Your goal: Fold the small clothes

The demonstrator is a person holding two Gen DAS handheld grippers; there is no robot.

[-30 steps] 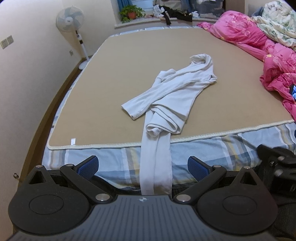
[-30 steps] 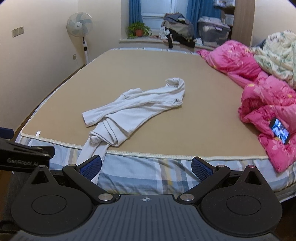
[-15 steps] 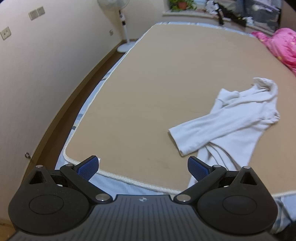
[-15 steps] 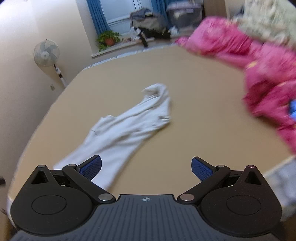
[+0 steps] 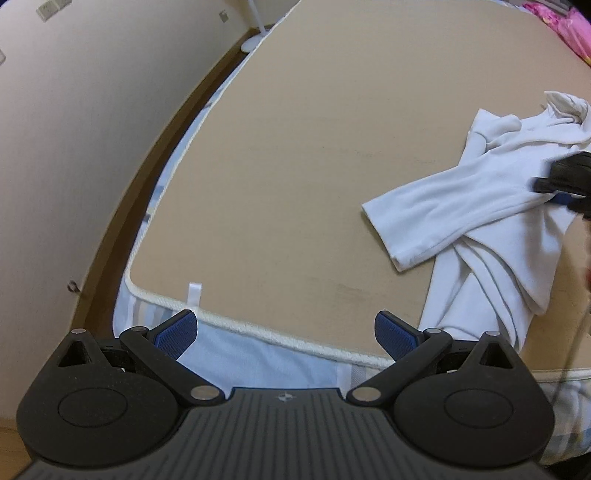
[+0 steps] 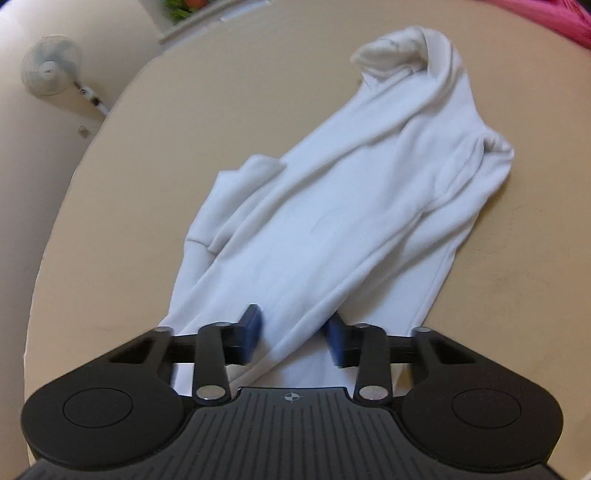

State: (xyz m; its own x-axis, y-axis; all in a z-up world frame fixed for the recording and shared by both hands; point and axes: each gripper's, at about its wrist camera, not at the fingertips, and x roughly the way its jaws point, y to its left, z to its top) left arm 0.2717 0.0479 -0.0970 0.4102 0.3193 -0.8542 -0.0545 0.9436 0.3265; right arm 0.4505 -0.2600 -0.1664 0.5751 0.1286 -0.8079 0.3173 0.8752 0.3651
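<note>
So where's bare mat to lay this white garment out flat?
Widest free patch: tan mat between the white garment and the mat's corded edge by the wall. Smaller strip right of the garment in the right wrist view. Crowded: pink bedding at the far right. The right gripper has just been closing on the cloth.

Cream walls [image 5: 74,122] and a brown skirting strip [image 5: 155,155] — a standing fan [image 6: 48,70] beside the bed [image 5: 295,166].

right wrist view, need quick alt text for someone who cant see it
The right claw has just been closing on a bunched fold of a crumpled white garment, with cloth between its blue pads. The garment lies stretched diagonally on a tan mat covering the bed. A standing fan is at the upper left, by the wall.
</note>
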